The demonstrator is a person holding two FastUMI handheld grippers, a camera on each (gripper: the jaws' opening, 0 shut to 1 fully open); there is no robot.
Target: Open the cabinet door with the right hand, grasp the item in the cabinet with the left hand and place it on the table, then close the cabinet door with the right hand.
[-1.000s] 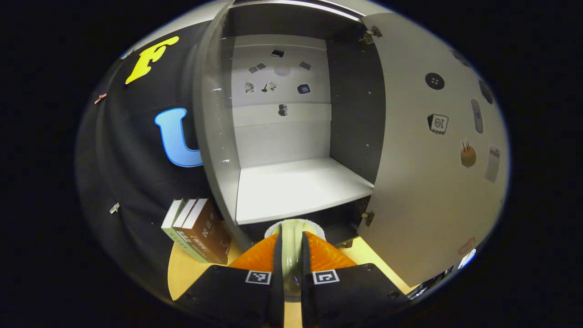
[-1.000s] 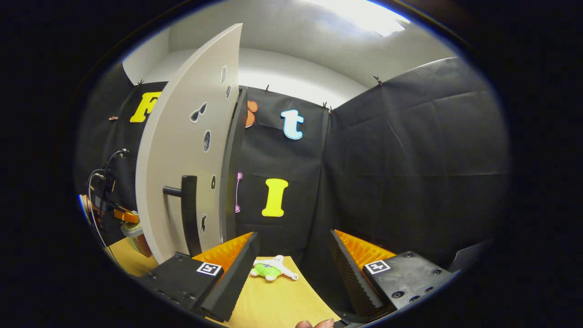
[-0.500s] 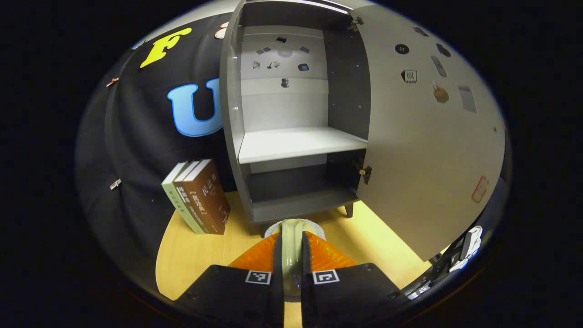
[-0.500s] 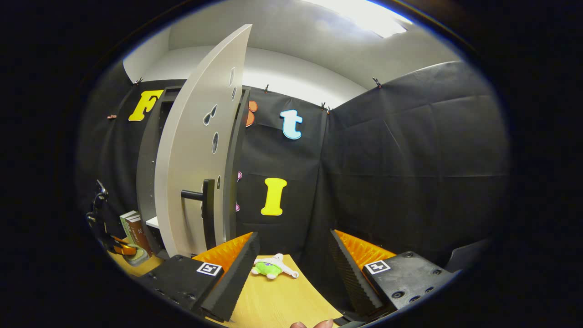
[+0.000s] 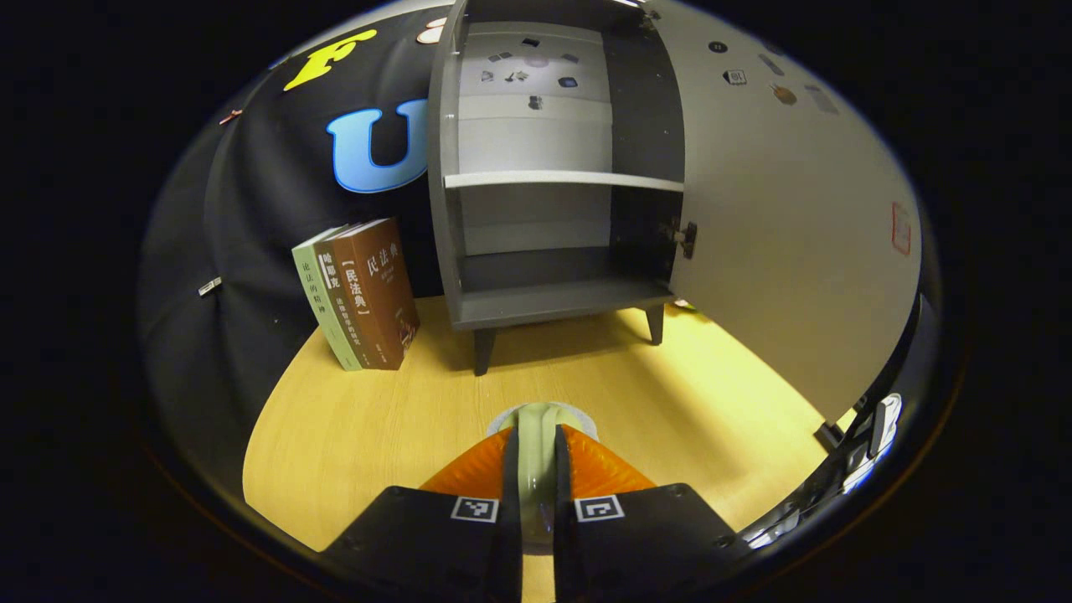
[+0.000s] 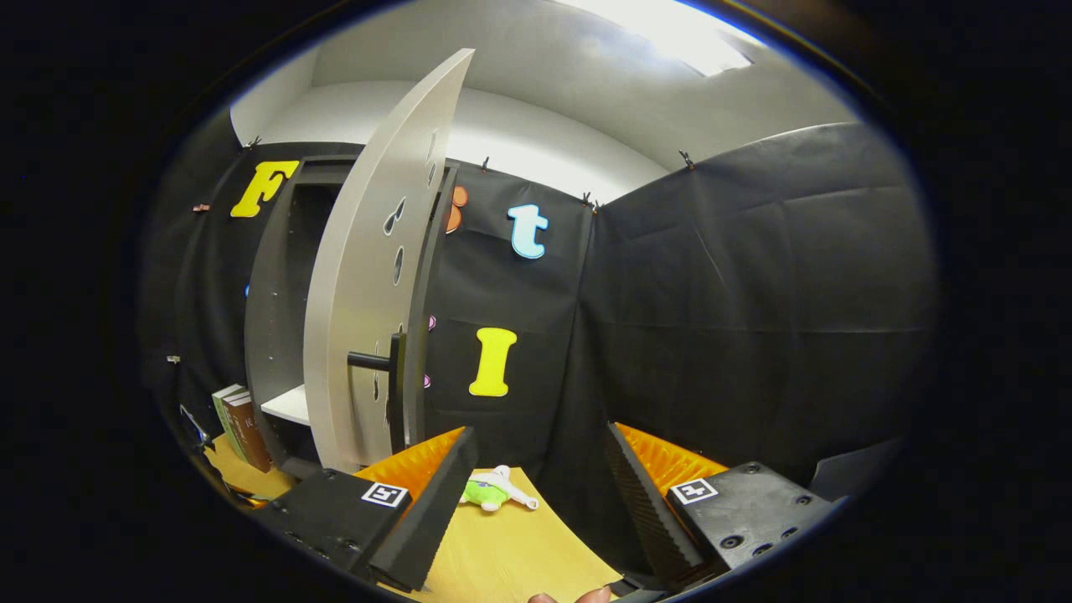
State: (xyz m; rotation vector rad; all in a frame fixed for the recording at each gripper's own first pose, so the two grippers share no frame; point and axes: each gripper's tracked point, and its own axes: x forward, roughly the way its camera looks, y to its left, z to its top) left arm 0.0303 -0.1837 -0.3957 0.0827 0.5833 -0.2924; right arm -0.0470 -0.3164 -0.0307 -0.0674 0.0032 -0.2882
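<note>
Left gripper view showed the tabletop spread wide under and ahead of the fingers, with the cabinet standing beyond them, its door swung open off to the right of the fingers. Both the shelf and the floor of the cabinet looked bare. To the left of the cabinet a few books leaned against the booth wall. The left gripper was clenched on a pale, roundish item whose kind I could not tell; it sat pinched between the fingers, poking out past their tips, above the tabletop and well short of the cabinet. Whether it touched the wood could not be told.

In the right gripper view the door stood edge-on, up and to the left of the fingers, its dark bar handle upright and close beyond the left finger. The right gripper was released, fingers spread wide with nothing between them; a small green and white toy lay on the tabletop just ahead. By my judgement the right hand was much the nearer to the handle for the closing.
</note>
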